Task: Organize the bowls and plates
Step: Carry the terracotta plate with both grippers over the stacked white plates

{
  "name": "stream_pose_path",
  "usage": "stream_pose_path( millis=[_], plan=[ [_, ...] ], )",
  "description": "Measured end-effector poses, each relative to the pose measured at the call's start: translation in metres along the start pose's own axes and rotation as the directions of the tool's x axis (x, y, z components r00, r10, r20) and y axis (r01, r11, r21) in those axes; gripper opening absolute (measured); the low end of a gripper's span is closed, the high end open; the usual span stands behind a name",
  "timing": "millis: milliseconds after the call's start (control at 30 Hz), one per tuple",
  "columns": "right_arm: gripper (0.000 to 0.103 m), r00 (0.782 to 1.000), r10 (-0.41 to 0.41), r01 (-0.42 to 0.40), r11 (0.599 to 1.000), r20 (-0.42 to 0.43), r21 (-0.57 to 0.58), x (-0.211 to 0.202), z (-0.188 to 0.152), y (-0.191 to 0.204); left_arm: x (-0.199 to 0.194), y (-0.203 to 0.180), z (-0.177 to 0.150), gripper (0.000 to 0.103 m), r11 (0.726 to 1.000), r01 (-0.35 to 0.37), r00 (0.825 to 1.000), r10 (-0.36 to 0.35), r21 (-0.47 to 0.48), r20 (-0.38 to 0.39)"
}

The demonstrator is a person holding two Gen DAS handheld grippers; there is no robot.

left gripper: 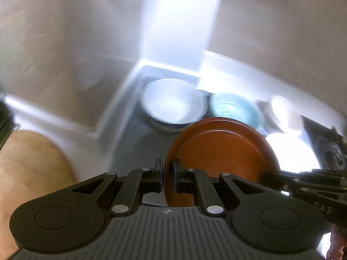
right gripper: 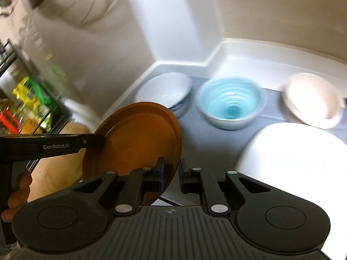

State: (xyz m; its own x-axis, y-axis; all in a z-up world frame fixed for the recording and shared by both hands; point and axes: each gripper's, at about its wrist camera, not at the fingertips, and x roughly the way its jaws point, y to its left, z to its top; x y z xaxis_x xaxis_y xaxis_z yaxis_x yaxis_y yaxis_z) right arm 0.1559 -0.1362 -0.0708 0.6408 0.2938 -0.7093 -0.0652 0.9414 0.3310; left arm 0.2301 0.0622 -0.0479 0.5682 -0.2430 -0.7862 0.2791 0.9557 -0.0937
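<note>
My left gripper [left gripper: 168, 173] is shut on the rim of a brown plate [left gripper: 221, 149], held tilted above the grey mat. In the right wrist view the same brown plate [right gripper: 138, 138] sits between my right gripper's [right gripper: 172, 172] fingers; the left pad touches it, and a small gap shows at the right pad. The left gripper's body [right gripper: 52, 144] reaches in from the left. On the mat stand a white bowl [right gripper: 164, 88], a blue ribbed bowl [right gripper: 231, 99], a cream bowl [right gripper: 312, 98] and a large white plate [right gripper: 292, 151].
The grey mat [right gripper: 199, 130] lies in a white-walled corner with a raised white ledge [right gripper: 238, 49]. A rack with colourful packets [right gripper: 32, 99] stands at the left. A wire strainer [right gripper: 84, 2] hangs above. The person's leg [left gripper: 30, 162] is at lower left.
</note>
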Motion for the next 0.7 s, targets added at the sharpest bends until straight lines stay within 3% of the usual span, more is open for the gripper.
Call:
stream_pose_path(
  millis=[333, 700],
  plan=[
    [0.014, 0.988, -0.138, 0.129, 0.983, 0.065, 0.128, -0.058, -0.026, -0.060, 0.012, -0.084, 0.000, 0.010, 0.982, 0.125, 0.992, -0.123, 0.139, -0.018],
    [0.014, 0.973, -0.216, 0.195, 0.956, 0.080, 0.218, -0.084, -0.041, -0.099, 0.034, -0.127, 0.004, 0.010, 0.960, 0.183, 0.983, -0.175, 0.213, -0.058]
  ],
)
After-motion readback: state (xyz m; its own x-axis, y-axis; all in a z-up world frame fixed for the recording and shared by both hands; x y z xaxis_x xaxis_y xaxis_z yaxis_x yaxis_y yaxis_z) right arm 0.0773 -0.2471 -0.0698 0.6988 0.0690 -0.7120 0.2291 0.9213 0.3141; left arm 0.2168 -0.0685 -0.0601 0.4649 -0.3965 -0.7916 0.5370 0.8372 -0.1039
